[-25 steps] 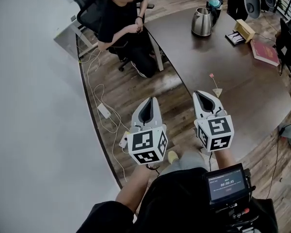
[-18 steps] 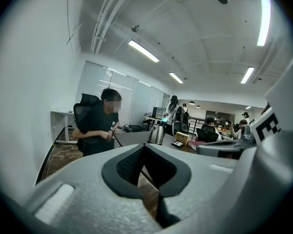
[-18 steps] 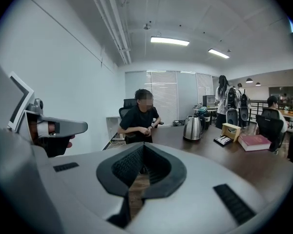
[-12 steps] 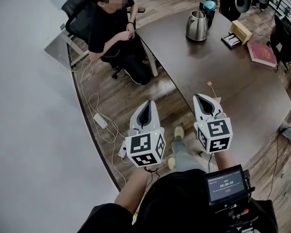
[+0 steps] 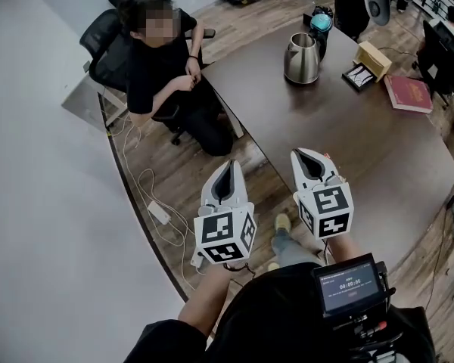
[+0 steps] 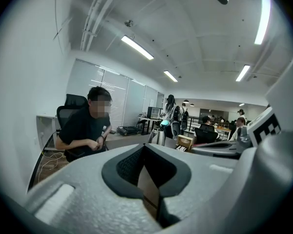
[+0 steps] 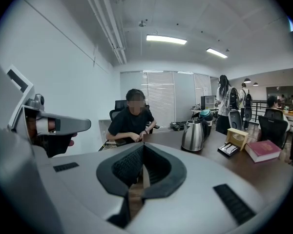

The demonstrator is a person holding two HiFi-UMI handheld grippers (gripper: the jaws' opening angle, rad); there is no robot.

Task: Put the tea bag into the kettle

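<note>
A steel kettle [image 5: 301, 57] stands at the far side of the dark table [image 5: 363, 142]; it also shows in the right gripper view as the kettle [image 7: 193, 135] and, small, in the left gripper view as the kettle [image 6: 157, 137]. No tea bag shows in any view. My right gripper [image 5: 309, 154] hangs over the table's near edge, jaws shut with nothing between them [image 7: 143, 146]. My left gripper [image 5: 228, 165] is beside it over the wooden floor, also shut and empty [image 6: 144, 147]. Both point toward the kettle, well short of it.
A person [image 5: 163, 66] sits in an office chair at the table's left end. Behind the kettle stands a dark bottle with a teal lid [image 5: 320, 23]. A small box [image 5: 374, 53] and a red book [image 5: 408, 94] lie at the right. Cables and a power strip [image 5: 159, 212] trail on the floor.
The view has shifted and both grippers have drifted a little left. The small tea bag seen just beyond the right gripper's tip earlier no longer shows.
</note>
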